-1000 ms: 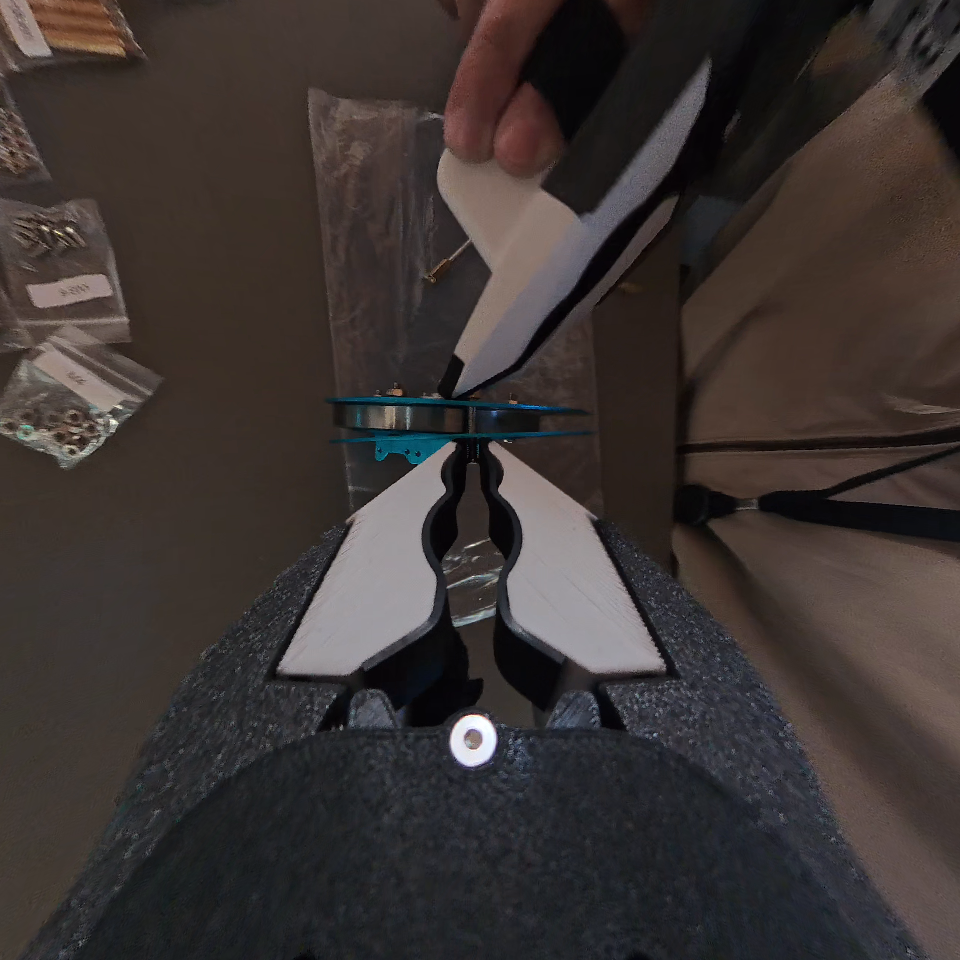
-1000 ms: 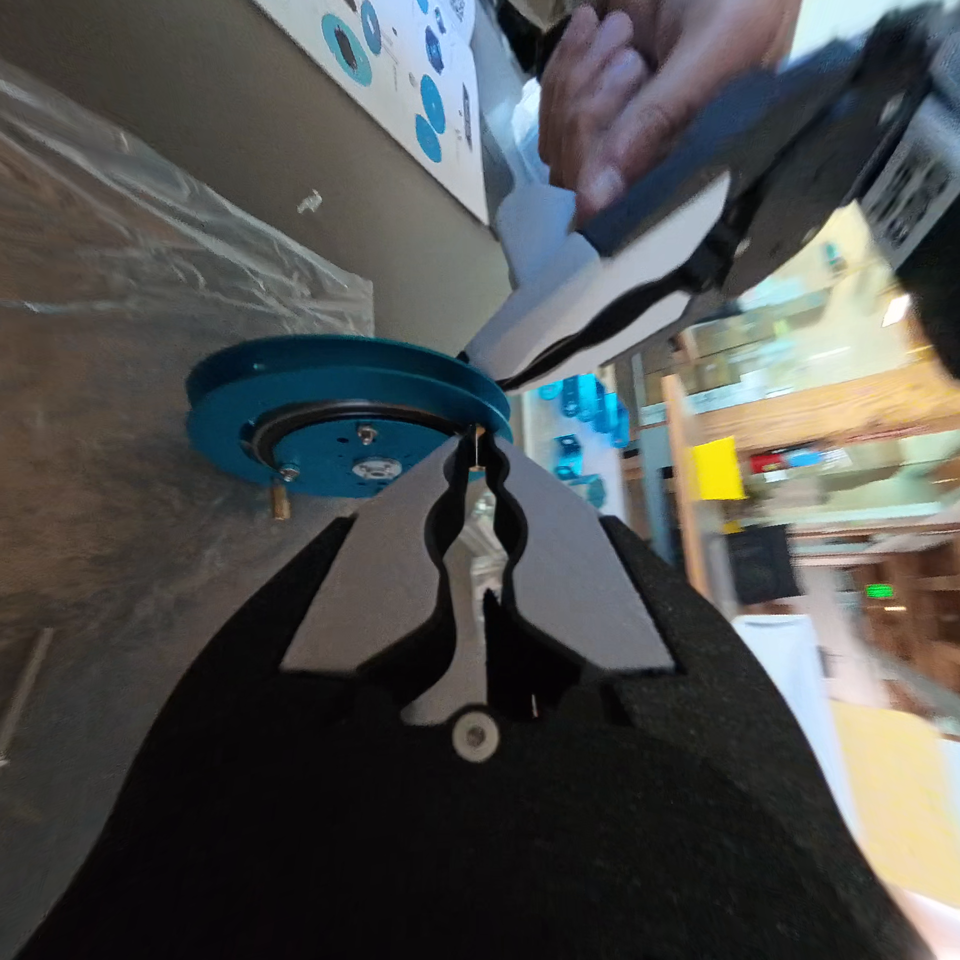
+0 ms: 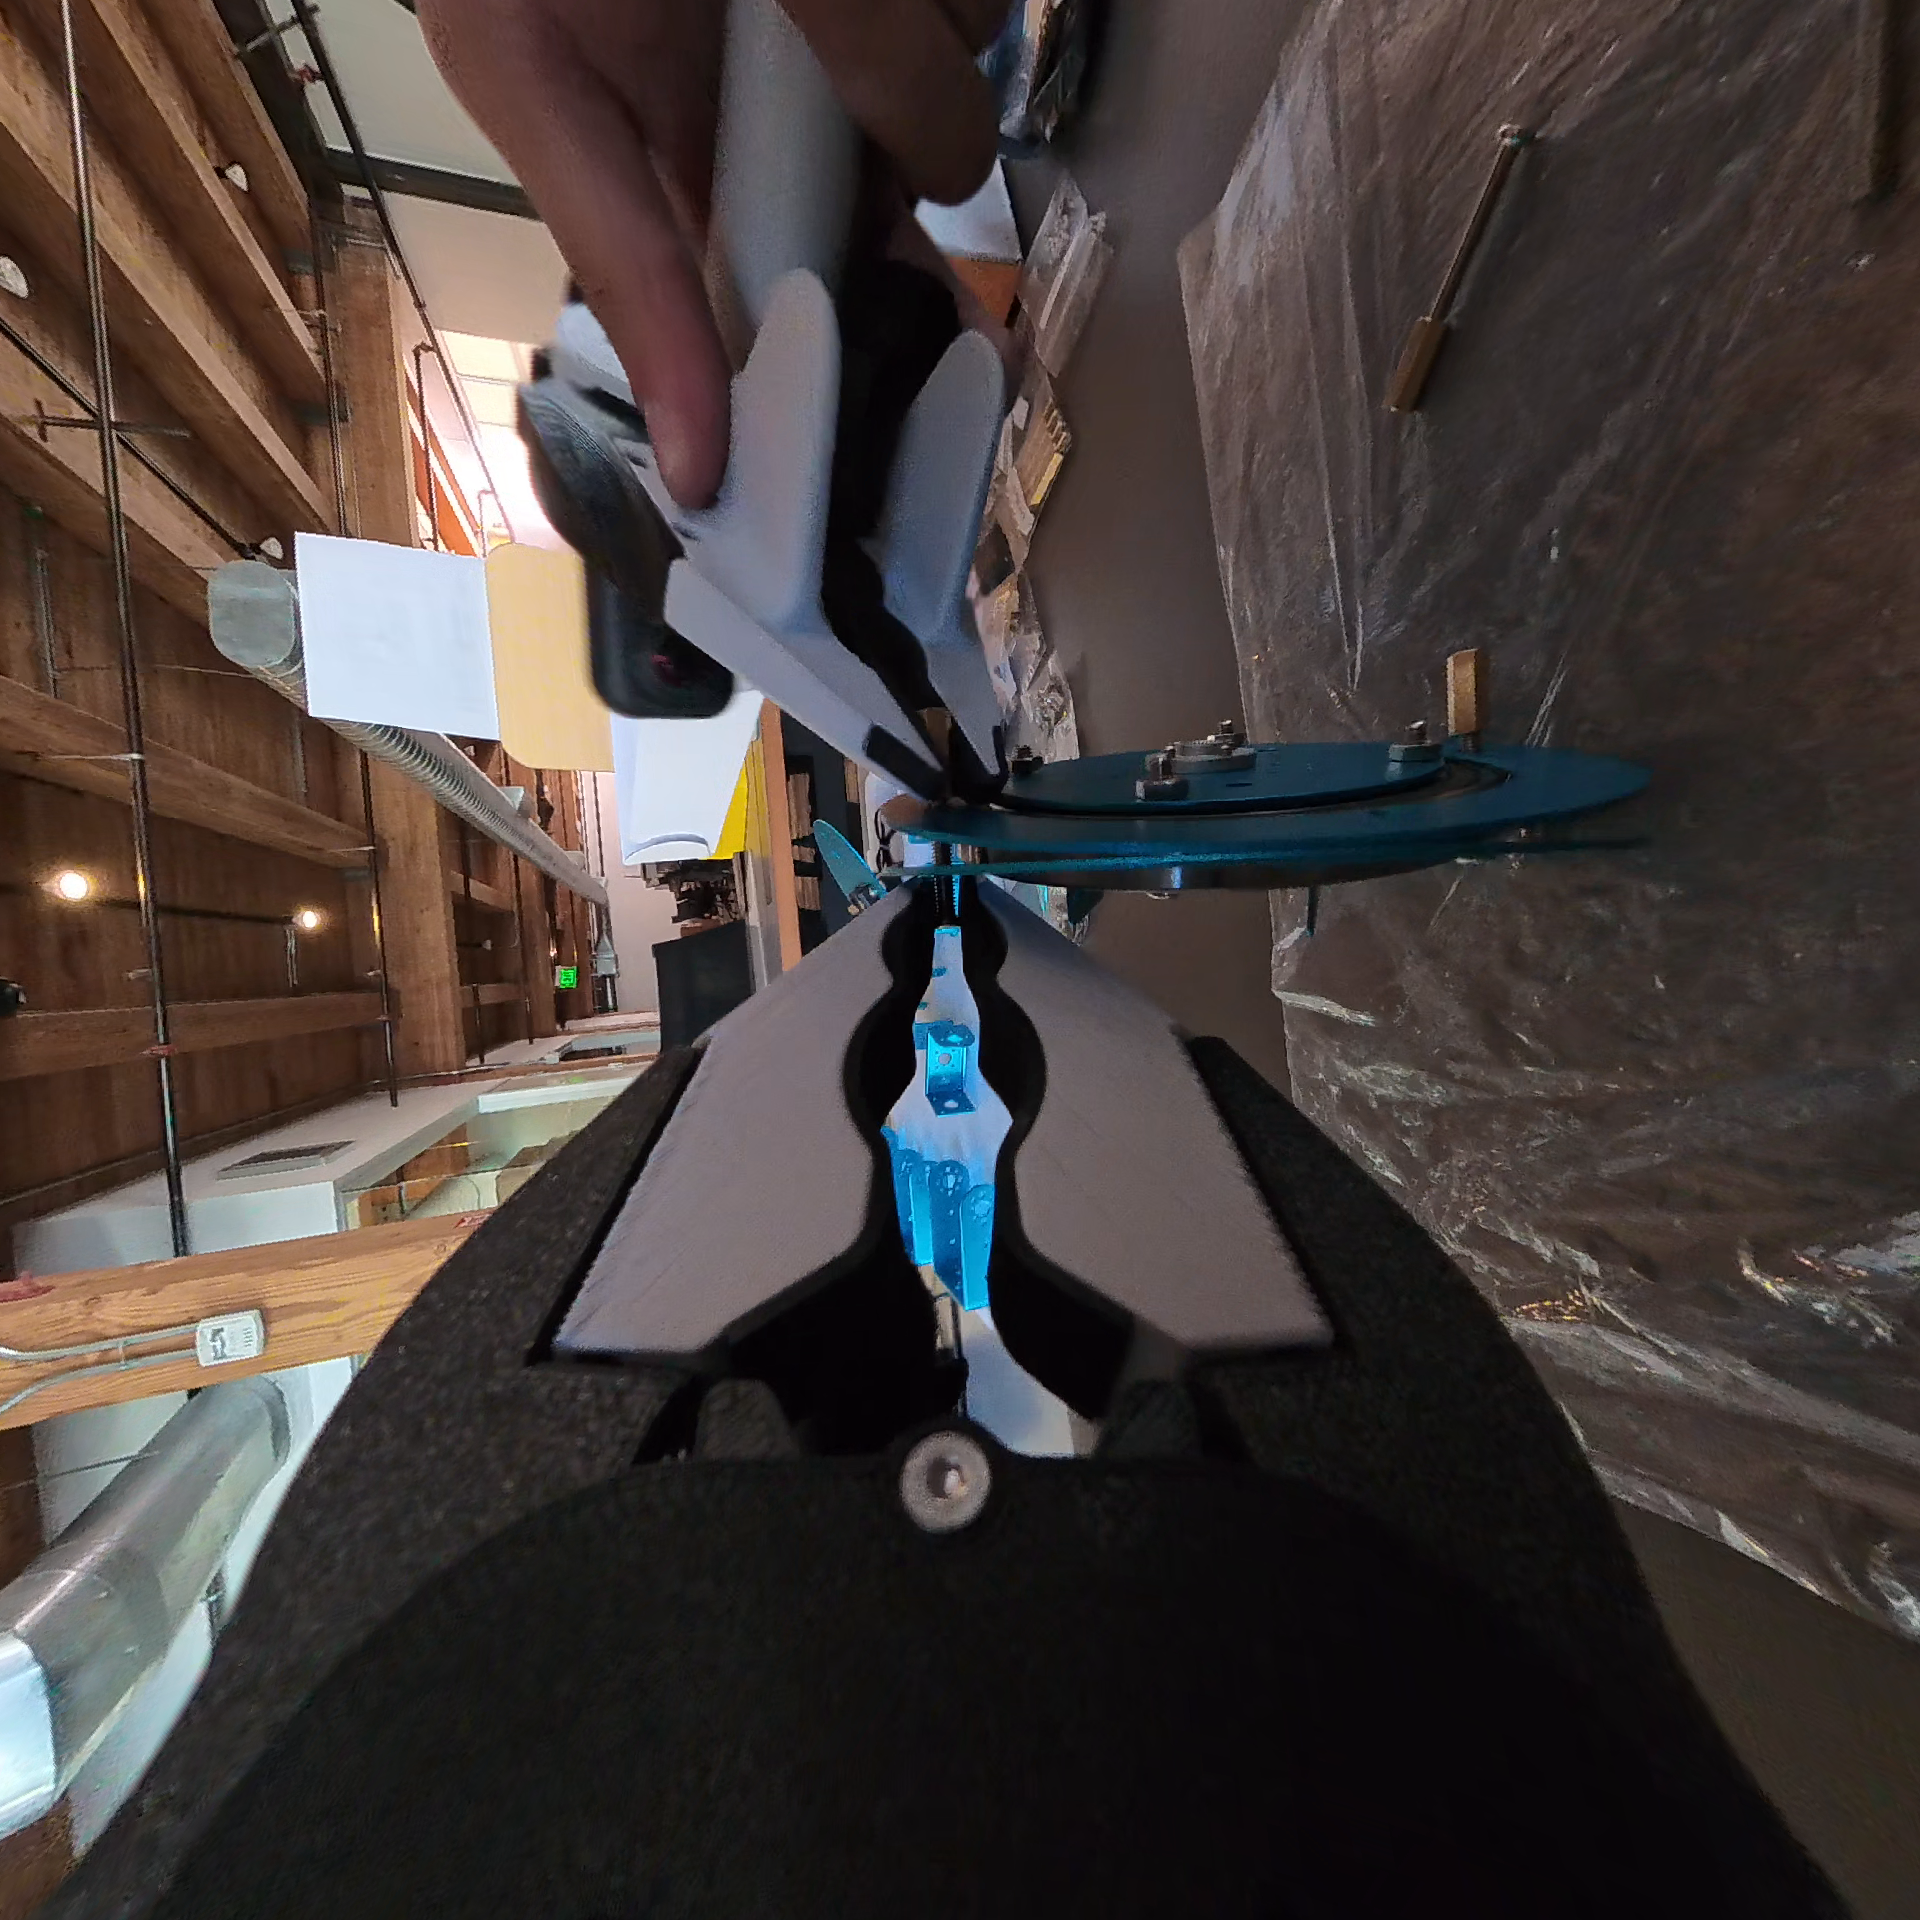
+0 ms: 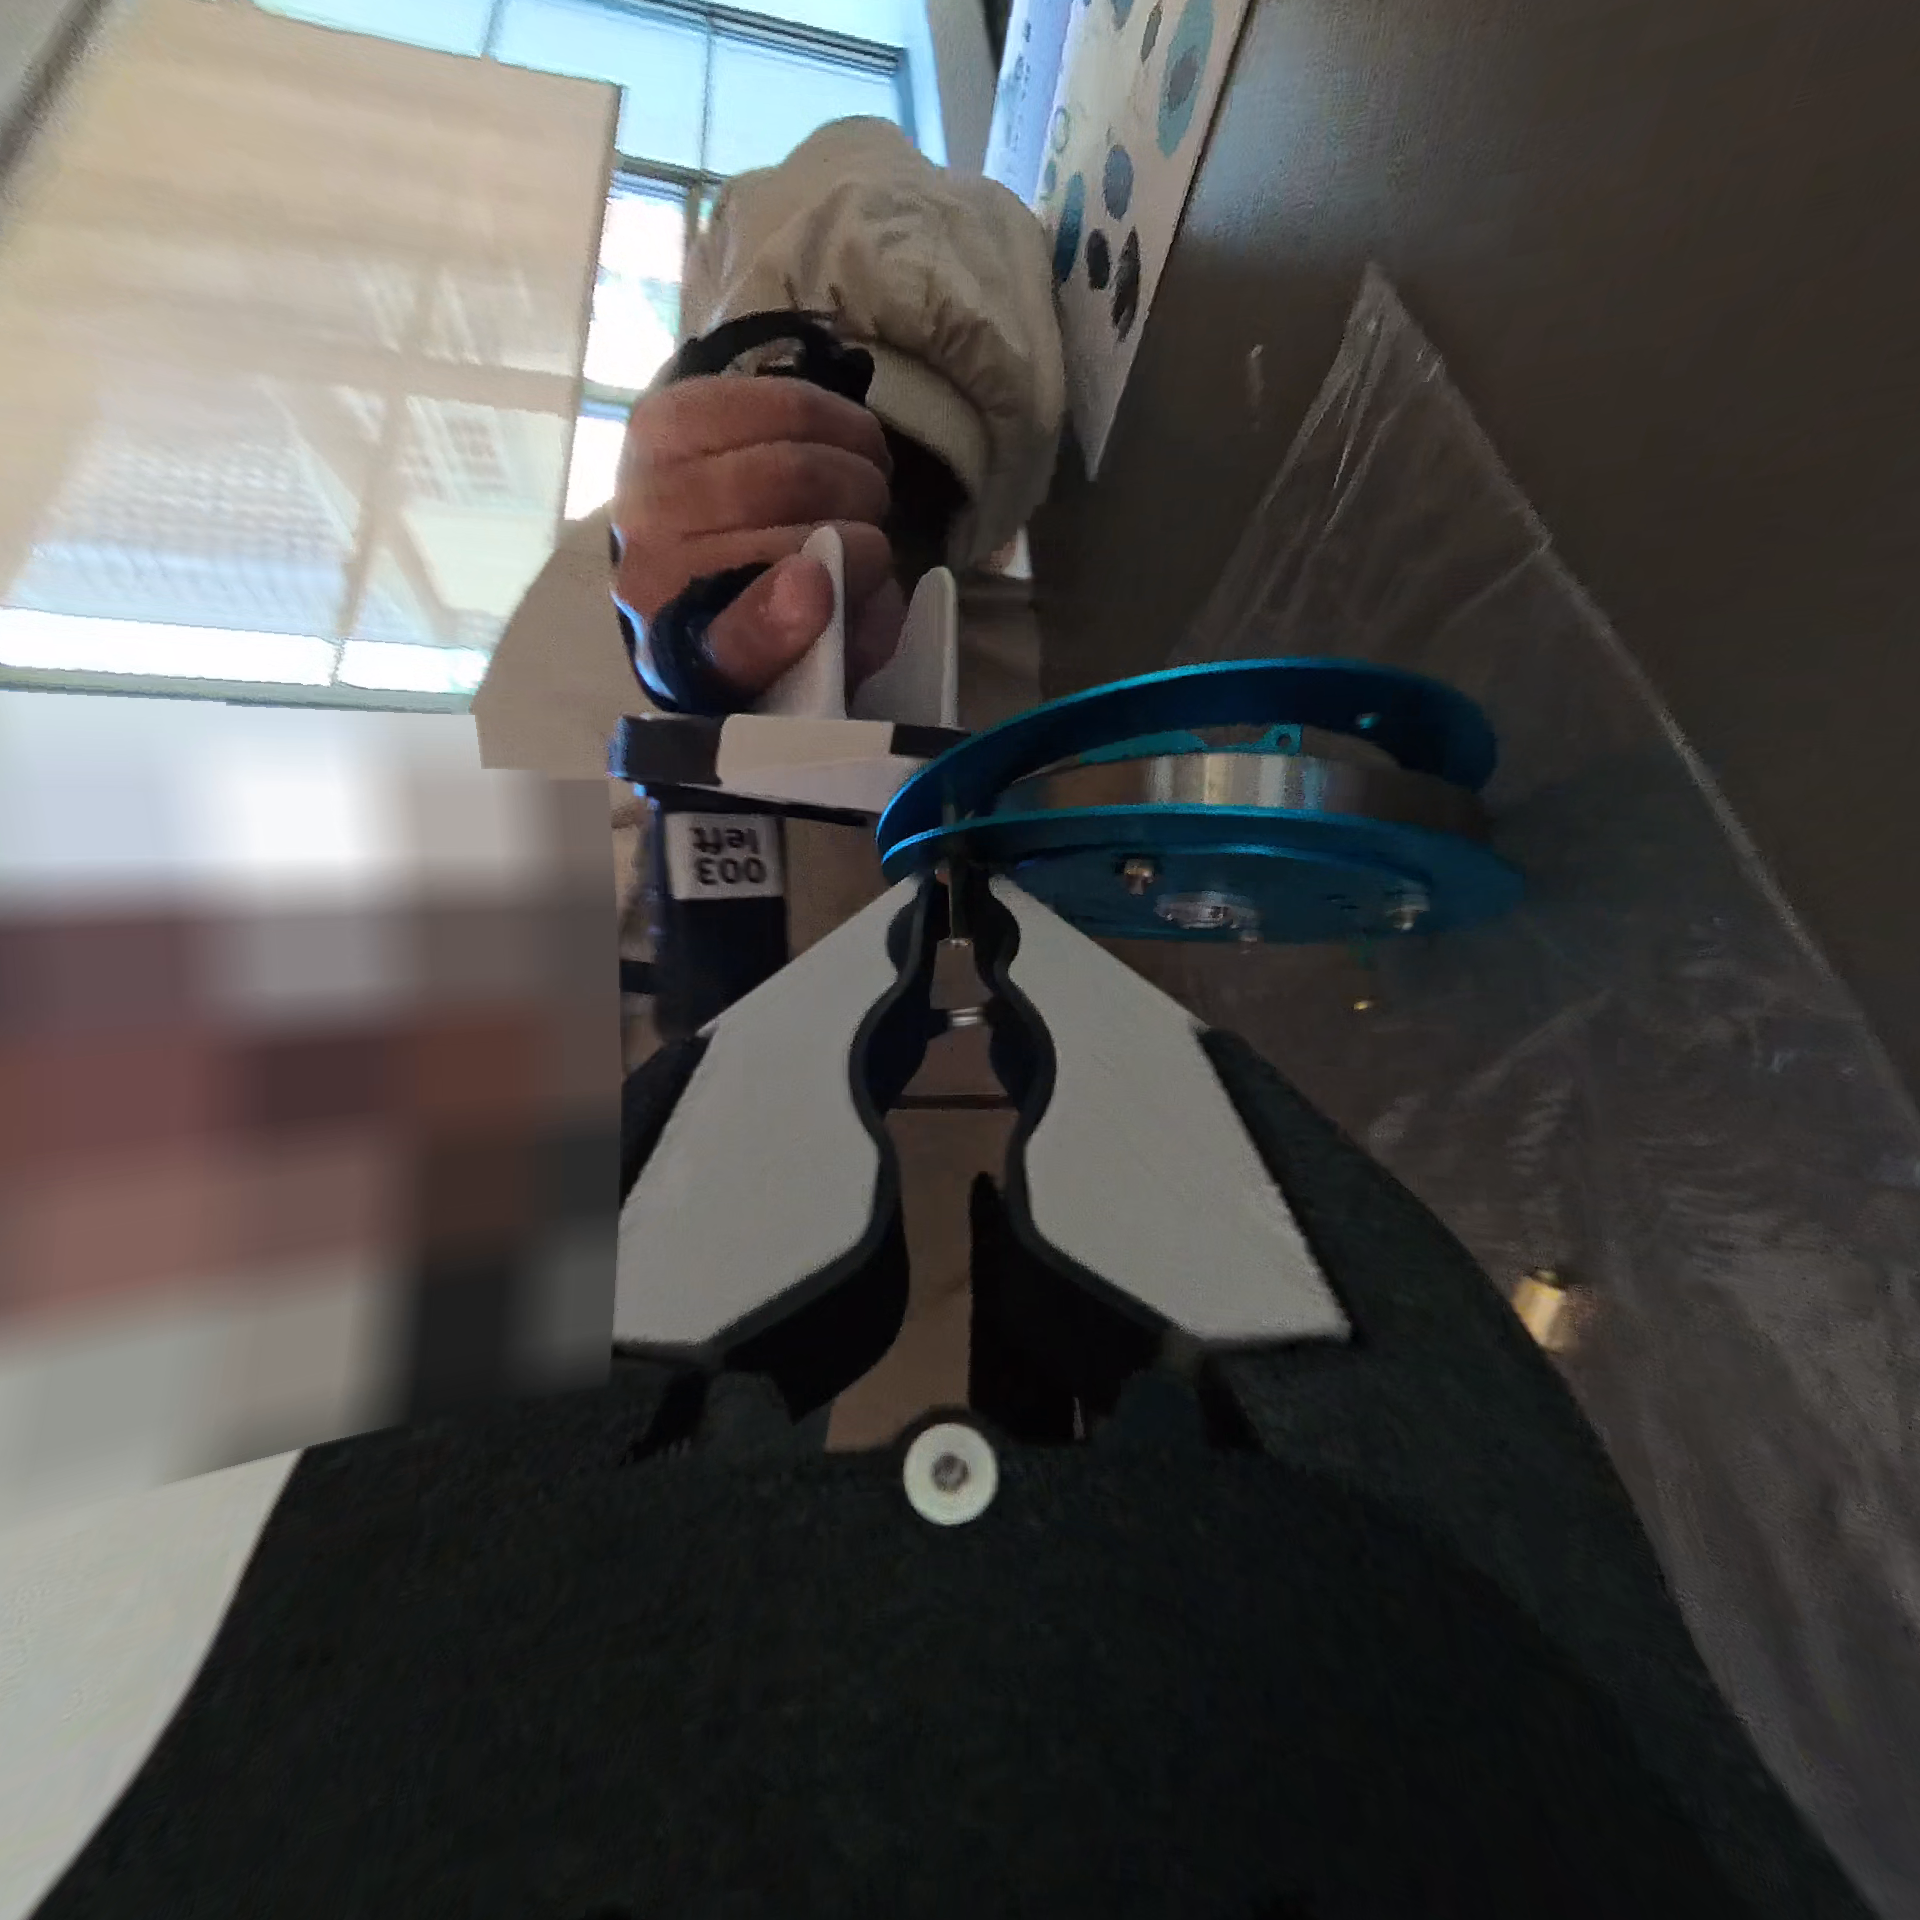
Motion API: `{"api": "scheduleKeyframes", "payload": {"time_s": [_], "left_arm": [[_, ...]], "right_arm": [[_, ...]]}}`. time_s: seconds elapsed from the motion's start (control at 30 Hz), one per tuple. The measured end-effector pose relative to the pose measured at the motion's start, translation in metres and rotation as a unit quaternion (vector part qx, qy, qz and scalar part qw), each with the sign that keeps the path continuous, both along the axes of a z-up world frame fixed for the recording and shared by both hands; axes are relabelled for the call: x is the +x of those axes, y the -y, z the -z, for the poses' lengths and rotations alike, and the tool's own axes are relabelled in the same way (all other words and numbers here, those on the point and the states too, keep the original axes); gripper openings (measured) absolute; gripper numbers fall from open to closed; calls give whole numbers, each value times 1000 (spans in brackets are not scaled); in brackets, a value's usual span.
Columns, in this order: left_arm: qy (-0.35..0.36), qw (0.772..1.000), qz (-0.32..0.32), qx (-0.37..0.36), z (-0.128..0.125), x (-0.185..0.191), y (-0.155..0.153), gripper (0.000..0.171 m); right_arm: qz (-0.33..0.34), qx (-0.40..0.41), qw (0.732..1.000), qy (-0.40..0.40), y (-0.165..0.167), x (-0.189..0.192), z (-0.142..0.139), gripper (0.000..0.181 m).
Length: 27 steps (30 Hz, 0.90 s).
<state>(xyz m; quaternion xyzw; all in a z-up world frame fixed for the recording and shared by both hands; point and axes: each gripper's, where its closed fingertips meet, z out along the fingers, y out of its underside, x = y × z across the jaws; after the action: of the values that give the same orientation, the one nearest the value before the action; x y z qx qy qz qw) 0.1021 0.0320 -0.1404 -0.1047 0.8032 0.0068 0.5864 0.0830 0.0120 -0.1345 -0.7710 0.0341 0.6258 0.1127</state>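
**A:** What is your left gripper on?

**B:** Its jaws are nearly together. You have them pinched on the thin threaded end of a screw, just under the rim of the blue disc assembly.

**A:** And your right gripper?

**B:** Its jaws are clamped too, on the other end of that screw, where it sticks out of the opposite disc face. From the left wrist view its tips sit on the rim from the far side, tip to tip with the left one across the discs.

**A:** Where is the assembly?

**B:** You hold it between both grippers, two blue discs with a silver ring sandwiched between them. It is right by the clear plastic sheet spread on the table. I cannot tell whether the far rim touches the sheet.

**A:** Anything about it?

**B:** A long brass standoff lies on the sheet, well apart from the discs. A short brass post stands on the upper disc near its rim. Clear bags of small parts lie farther along the table, and blue brackets show through the gap between your left jaws.

**A:** And in the right wrist view?

**B:** Your hand in a cream sleeve grips the left gripper, and a printed sheet with blue shapes lies on the table behind it
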Motion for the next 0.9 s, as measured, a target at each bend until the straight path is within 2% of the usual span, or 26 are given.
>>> {"api": "scheduleKeyframes", "payload": {"time_s": [0.03, 0.1, 0.13, 0.17, 0.2, 0.23, 0.27, 0.33, 0.4, 0.47, 0.5, 0.53, 0.57, 0.67, 0.77, 0.8, 0.83, 0.87, 0.9], "left_arm": [[-2, 1000, 0, -8, 0, 0, 0, 2], [-15, 999, -1, -36, 0, 0, -1, 3], [-25, 998, -2, -55, 0, -1, -2, 3], [-35, 997, -2, -74, 1, -1, -3, 3], [-47, 994, -1, -94, 1, -1, -4, 3], [-59, 992, 2, -114, 1, -1, -4, 3], [-73, 989, 6, -132, 2, -1, -4, 3], [-110, 978, 9, -175, 3, -1, -4, 3], [-161, 960, 21, -228, 2, -2, 0, 3], [-212, 943, 27, -254, 3, -4, 1, 3], [-233, 936, 27, -262, 3, -4, 1, 3], [-253, 929, 26, -269, 4, -4, 1, 3], [-273, 920, 23, -279, 4, -4, 0, 3], [-319, 899, 17, -301, 5, -5, 1, 3], [-343, 886, 21, -312, 4, -7, 5, 3], [-347, 884, 24, -312, 4, -7, 6, 3], [-346, 886, 23, -308, 4, -7, 7, 3], [-344, 888, 24, -304, 5, -6, 7, 3], [-339, 892, 23, -298, 6, -5, 7, 3]], "right_arm": [[-2, 30, 999, 33, 0, 1, 1, 5], [-6, 99, 988, 115, 0, 5, 1, 18], [-3, 149, 974, 169, -1, 9, 0, 23], [3, 204, 949, 239, -2, 16, -1, 25], [3, 264, 910, 321, -3, 22, -1, 29], [-6, 333, 857, 394, -1, 25, -3, 34], [-7, 388, 790, 474, -1, 29, -4, 37], [8, 459, 637, 619, -4, 39, -8, 37], [5, 491, 489, 721, -5, 37, -7, 37], [-20, 493, 351, 796, -8, 31, 1, 47], [-27, 494, 286, 820, -10, 28, 4, 43], [-32, 494, 232, 837, -12, 27, 6, 38], [-36, 495, 195, 846, -13, 25, 10, 35], [-17, 481, 138, 866, -15, 27, 9, 30], [-1, 458, 123, 880, -15, 30, 1, 25], [-5, 451, 122, 884, -16, 33, 1, 18], [-10, 446, 118, 887, -16, 34, 1, 16], [-8, 446, 100, 889, -16, 35, -5, 5], [-20, 444, 99, 890, -15, 35, -5, 4]]}}
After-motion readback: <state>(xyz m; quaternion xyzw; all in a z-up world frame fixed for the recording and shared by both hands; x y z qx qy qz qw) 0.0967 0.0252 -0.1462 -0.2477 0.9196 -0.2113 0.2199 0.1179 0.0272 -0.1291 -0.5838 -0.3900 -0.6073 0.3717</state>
